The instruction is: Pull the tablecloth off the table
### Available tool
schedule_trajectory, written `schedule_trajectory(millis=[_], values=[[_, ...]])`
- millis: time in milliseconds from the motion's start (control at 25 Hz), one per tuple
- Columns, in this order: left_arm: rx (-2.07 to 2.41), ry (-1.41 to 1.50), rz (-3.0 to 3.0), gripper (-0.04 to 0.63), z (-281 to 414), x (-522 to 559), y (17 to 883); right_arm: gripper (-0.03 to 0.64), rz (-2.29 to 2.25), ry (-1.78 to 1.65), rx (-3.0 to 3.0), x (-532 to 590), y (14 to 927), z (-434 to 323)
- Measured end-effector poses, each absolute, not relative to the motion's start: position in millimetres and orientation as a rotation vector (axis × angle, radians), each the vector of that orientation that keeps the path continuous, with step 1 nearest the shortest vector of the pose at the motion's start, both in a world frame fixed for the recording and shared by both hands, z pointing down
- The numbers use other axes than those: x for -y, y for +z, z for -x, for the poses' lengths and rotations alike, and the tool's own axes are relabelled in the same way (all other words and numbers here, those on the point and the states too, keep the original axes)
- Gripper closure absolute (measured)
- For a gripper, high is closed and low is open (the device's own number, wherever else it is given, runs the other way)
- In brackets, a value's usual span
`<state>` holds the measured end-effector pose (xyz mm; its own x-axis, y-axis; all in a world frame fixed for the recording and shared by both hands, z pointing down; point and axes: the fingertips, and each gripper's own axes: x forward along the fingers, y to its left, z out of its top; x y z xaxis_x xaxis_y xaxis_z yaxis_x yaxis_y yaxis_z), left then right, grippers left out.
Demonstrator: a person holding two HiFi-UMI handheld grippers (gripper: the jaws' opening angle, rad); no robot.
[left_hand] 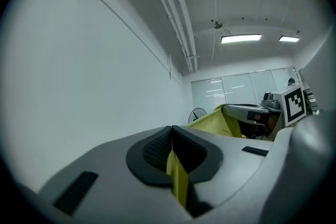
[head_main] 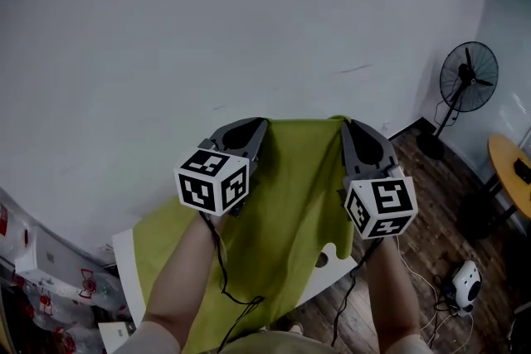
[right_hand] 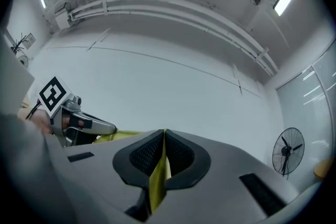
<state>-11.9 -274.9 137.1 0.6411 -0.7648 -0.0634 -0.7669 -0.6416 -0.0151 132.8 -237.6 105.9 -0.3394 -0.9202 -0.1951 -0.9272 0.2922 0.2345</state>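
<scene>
Head view: 2 grippers side by side in front of a plain white wall, left gripper (head_main: 253,127) and right gripper (head_main: 355,127), each clamped shut on the top edge of the yellow-green fabric tablecloth (head_main: 282,211). Cloth hangs from both, lower part draped over the white flat table (head_main: 123,257) below. Both gripper views show a thin fold of cloth pinched between black ribbed pads (left_hand: 155,149). Black pedestal fan (head_main: 469,79) stands at right on the brown wooden floor (head_main: 431,203).

Yellow-green tablecloth (head_main: 290,203): top edge stretched level, well above the white table (head_main: 124,261); lower part hangs creased, still draped across it.
</scene>
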Motion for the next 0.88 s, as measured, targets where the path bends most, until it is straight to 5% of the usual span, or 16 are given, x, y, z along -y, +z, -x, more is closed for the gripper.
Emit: schedule_trajectory(millis=[400,880], values=[[-1.144,0.187,2.774,0.575,-37.7,256.2,74.7,0.584,1.827,0.580,-2.425,209.0,50.0,-179.3],[-1.171,0.020,2.752,0.575,-36.4,247.4,127.8,0.584,1.795,0.435,-2.529,201.3,100.5,-173.9]])
